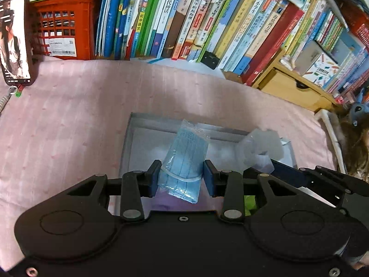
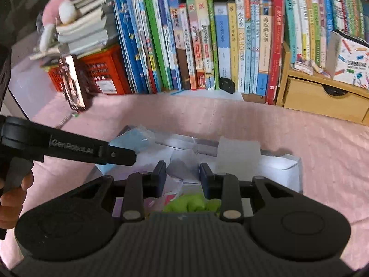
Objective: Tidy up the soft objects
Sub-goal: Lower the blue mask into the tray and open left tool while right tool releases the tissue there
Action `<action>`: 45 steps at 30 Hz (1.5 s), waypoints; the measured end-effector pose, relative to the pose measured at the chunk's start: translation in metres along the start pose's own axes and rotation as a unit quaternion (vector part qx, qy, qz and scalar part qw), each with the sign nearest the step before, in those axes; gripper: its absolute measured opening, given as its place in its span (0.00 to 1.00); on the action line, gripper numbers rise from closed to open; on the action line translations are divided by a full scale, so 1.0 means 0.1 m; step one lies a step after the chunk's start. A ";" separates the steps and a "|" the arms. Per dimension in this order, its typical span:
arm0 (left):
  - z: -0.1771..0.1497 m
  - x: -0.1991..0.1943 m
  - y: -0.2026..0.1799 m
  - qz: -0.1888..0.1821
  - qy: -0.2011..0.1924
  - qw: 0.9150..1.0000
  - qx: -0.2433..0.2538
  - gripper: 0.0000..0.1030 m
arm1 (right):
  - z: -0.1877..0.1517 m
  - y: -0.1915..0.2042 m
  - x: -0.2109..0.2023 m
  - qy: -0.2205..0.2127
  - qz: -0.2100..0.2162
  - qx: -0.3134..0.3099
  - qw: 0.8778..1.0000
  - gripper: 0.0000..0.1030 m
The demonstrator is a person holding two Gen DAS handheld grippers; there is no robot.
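Note:
My left gripper [image 1: 181, 175] is shut on a plastic-wrapped pack of blue face masks [image 1: 187, 157] and holds it over an open white box [image 1: 129, 138] on the pink cloth. The same pack shows in the right wrist view [image 2: 131, 138], behind the left gripper's black body. My right gripper [image 2: 183, 176] is open and empty above the box [image 2: 283, 164]. Inside the box lie a clear plastic pack [image 2: 237, 157], white wrapped items [image 2: 184, 161], a green soft object [image 2: 191, 204] and a pinkish one [image 2: 170, 197]. The clear pack also shows in the left wrist view [image 1: 263, 145].
A row of upright books [image 2: 207, 41] lines the back. An orange crate [image 1: 62, 27] and a phone [image 1: 15, 39] stand at the back left. A wooden drawer unit [image 2: 322, 99] sits at the back right. Pink cloth [image 1: 69, 120] surrounds the box.

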State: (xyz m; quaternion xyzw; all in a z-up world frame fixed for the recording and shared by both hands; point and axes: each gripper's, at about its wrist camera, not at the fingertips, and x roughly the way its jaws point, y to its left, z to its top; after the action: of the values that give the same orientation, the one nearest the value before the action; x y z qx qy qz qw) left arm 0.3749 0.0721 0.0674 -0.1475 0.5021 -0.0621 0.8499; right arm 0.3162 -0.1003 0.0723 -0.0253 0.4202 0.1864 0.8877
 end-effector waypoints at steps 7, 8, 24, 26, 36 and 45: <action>0.04 0.19 0.02 0.003 0.016 1.000 -0.002 0.36 | 0.01 0.05 0.23 0.025 -0.008 -0.018 1.000 0.37; 0.03 0.20 0.03 0.003 0.018 1.000 -0.001 0.36 | 0.00 0.04 0.26 0.029 -0.009 -0.016 0.999 0.37; -0.01 0.45 0.04 0.000 0.047 0.999 0.004 0.35 | -0.06 -0.07 0.46 0.061 -0.014 0.003 0.998 0.37; -0.02 0.48 0.05 -0.002 0.050 0.999 0.002 0.35 | -0.06 -0.08 0.47 0.064 -0.013 0.004 0.998 0.38; -0.02 0.48 0.05 -0.004 0.055 0.998 -0.003 0.36 | -0.05 -0.07 0.47 0.066 -0.011 0.003 0.998 0.49; -0.04 0.39 0.01 -0.002 0.047 0.999 0.006 0.43 | -0.05 -0.06 0.39 0.055 -0.007 -0.002 0.998 0.55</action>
State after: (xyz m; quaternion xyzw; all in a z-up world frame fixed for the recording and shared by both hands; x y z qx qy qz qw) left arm 0.3902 0.0624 0.0327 -0.1401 0.5410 -0.0738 0.8260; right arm 0.3372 -0.0943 0.0394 -0.0399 0.4678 0.1795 0.8645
